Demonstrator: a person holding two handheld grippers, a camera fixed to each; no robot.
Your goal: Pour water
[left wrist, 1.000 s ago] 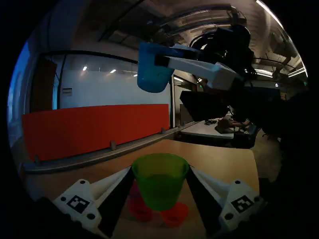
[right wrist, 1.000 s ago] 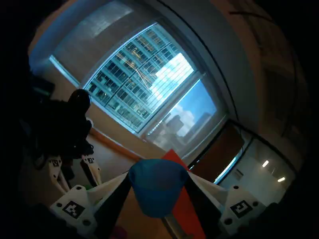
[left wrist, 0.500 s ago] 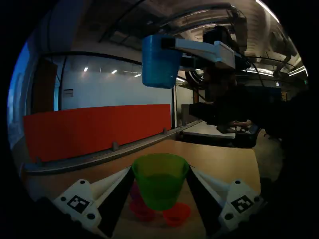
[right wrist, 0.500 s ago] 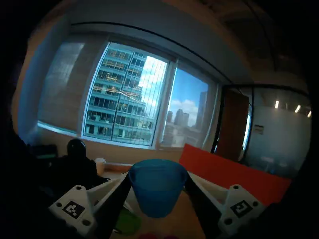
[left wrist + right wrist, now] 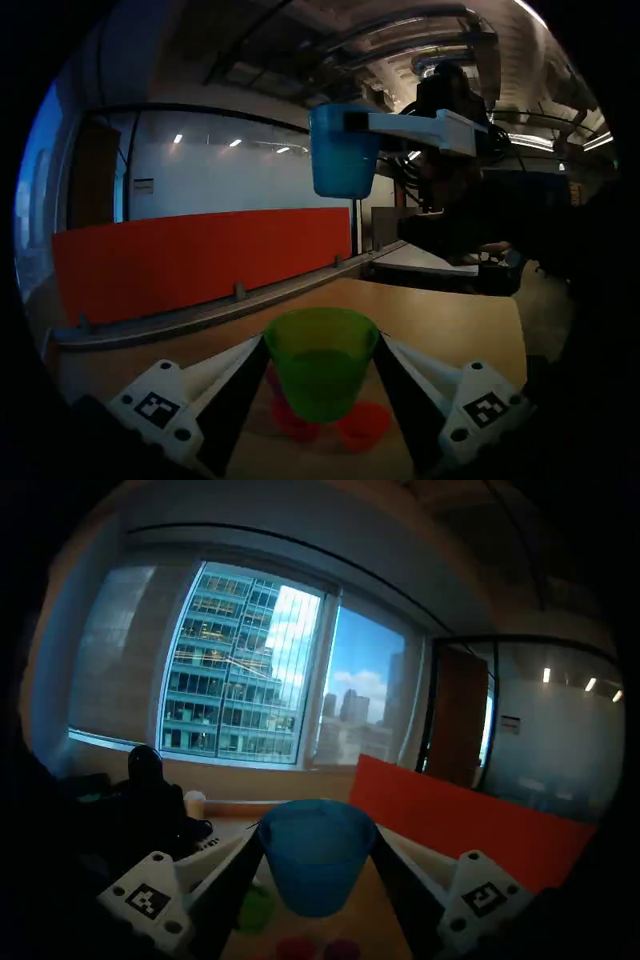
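While its fingers clamp each, green cup (image 5: 322, 372) (left gripper (image 5: 321, 354)) and blue cup (image 5: 317, 860) (right gripper (image 5: 316, 840)) stand upright, mouths up. Wooden table (image 5: 448, 320), red cups (image 5: 364, 424) below; orange panel (image 5: 200, 256) beyond.

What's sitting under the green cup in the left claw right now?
Below the translucent green plastic cup, small red plastic cups stand on the wooden table; a pinkish one peeks out at its left. The green cup covers the rest.
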